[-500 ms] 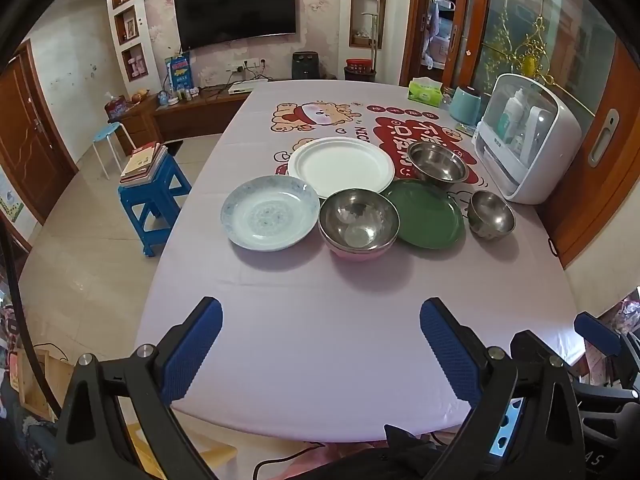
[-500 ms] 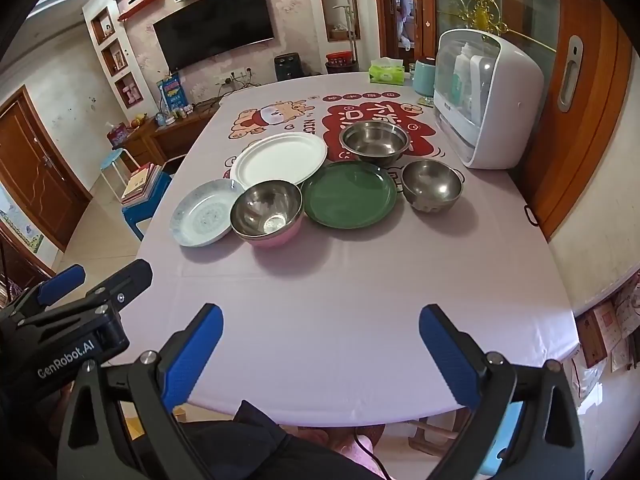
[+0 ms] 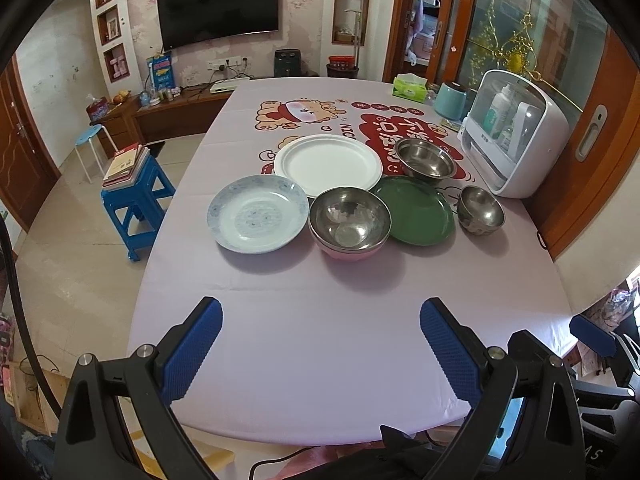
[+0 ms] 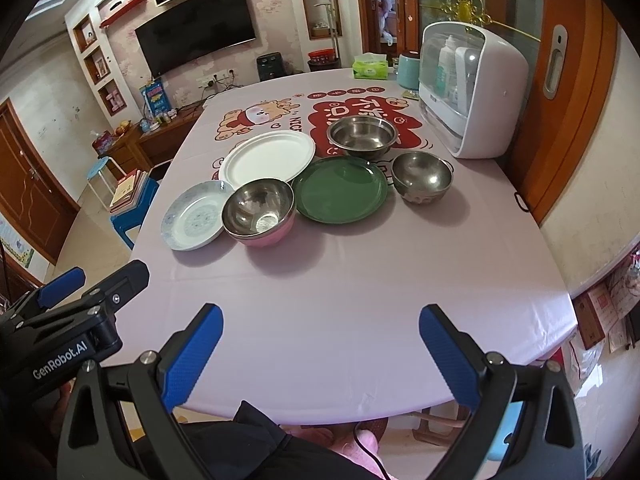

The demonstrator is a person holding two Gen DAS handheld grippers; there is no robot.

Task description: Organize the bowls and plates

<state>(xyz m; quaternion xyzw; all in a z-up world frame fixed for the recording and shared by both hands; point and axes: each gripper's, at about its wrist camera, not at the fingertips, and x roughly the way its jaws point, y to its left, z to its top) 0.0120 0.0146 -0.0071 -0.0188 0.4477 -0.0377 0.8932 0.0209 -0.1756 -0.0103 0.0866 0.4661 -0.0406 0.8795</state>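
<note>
Partly hidden pink bowl [image 3: 347,252]; left gripper [image 3: 320,344], right gripper [image 4: 320,346] spread, empty.

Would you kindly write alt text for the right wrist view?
Three plates and three steel bowls cluster mid-table: white plate, blue-patterned plate, green plate, one bowl nested in a pink bowl. The open right gripper hovers empty at the near edge.

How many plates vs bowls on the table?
Plates: 3: white, blue-patterned, green
Bowls: 3: pink-based steel, wide steel, small steel
Total: 6
</note>
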